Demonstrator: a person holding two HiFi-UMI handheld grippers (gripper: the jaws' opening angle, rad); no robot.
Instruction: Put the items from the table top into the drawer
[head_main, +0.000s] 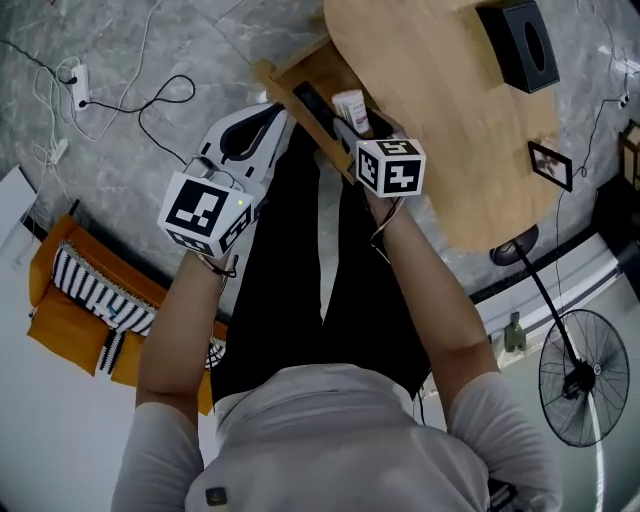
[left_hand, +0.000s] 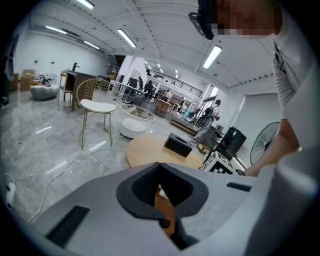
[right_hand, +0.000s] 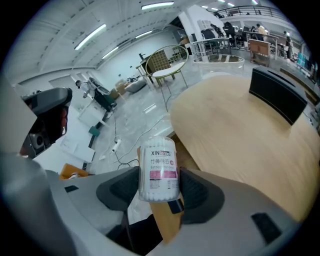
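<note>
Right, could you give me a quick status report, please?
Left gripper shut, empty. Right gripper shut on swab tub, at the open drawer. Tissue box and frame on the table. Nothing in the way.

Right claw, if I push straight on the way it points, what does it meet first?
Probably the open drawer. The right claw, shut on the swab jar, points at it, though depth is unclear.

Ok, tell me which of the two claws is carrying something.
The right claw: it grips the white cotton swab tub, while the left claw is shut on nothing.
</note>
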